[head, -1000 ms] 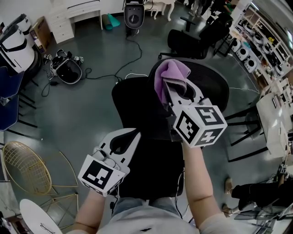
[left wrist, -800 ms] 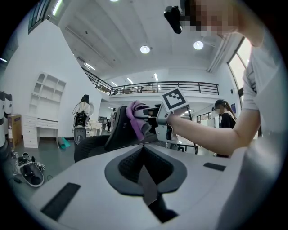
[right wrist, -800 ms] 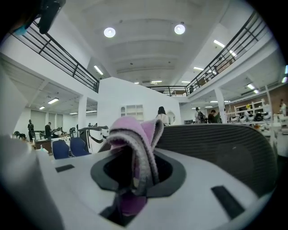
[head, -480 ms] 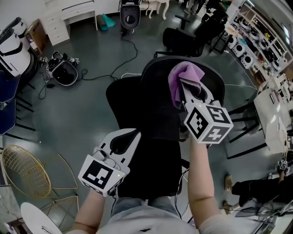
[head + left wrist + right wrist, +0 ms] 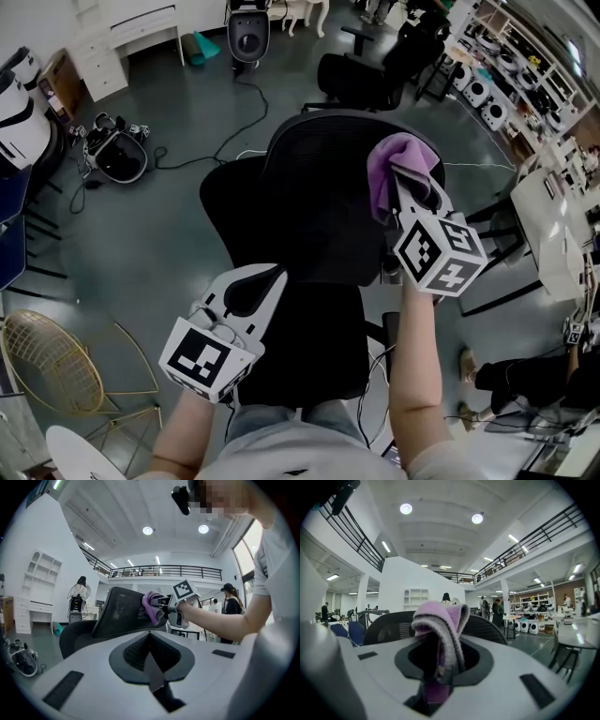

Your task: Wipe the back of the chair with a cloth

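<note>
A black office chair stands below me, its mesh back [image 5: 314,192] curving across the middle of the head view. A purple cloth [image 5: 398,167] lies bunched against the right part of the back's top edge, with my right gripper [image 5: 405,183] shut on it. In the right gripper view the cloth [image 5: 440,620] folds out of the jaws, in front of the chair back [image 5: 389,627]. My left gripper [image 5: 251,284] is shut on nothing and hovers over the chair's seat [image 5: 309,347]. From the left gripper view I see the chair back [image 5: 119,611] and the cloth [image 5: 151,605].
A gold wire chair [image 5: 47,361] stands at lower left. Cables and a dark device [image 5: 117,155] lie on the grey floor at left. Another black chair [image 5: 361,80] is behind, a white desk [image 5: 548,234] to the right, white drawers [image 5: 122,37] at the back.
My right gripper has slid the purple cloth rightward along the chair back's top edge. The left gripper has stayed where it was.
</note>
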`<state>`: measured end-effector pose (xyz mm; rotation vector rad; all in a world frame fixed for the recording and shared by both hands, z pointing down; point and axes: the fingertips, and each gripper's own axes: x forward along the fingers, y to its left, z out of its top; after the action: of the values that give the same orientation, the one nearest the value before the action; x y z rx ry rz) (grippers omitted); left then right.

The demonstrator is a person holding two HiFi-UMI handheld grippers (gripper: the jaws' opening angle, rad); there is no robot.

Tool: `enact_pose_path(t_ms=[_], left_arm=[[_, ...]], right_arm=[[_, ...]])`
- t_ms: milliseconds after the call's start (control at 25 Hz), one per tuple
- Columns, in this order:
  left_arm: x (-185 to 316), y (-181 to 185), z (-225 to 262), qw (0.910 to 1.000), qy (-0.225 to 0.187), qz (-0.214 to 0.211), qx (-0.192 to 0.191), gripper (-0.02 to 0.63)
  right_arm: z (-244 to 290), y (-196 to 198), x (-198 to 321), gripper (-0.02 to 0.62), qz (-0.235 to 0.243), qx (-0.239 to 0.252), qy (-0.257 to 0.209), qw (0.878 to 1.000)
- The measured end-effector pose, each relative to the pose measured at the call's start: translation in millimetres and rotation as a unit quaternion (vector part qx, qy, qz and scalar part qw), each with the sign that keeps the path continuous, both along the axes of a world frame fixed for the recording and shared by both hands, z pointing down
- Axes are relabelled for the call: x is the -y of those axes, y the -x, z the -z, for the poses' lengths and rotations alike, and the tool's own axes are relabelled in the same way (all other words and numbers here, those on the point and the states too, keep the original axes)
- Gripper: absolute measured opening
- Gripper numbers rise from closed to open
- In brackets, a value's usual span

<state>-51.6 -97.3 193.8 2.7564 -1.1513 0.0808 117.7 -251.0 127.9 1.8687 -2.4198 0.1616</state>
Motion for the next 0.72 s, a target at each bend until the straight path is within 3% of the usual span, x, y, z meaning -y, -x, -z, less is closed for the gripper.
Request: enact_pose_path(t_ms=[320,720], left_arm=[[-2.6,-12.1,0.0,0.9998,0.0,-0.019,-0.002,0.012],[-5.0,-15.1,-4.2,0.9995,0.002,-0.03,-0.003,0.012]], right_arm=[[-1.9,-40.5,-13.7,0.101,-0.048,-0.018,-0.001,0.999],[-7.3,-60.8,-27.3,0.098,-0.088,-0.049,-0.009,0.995]])
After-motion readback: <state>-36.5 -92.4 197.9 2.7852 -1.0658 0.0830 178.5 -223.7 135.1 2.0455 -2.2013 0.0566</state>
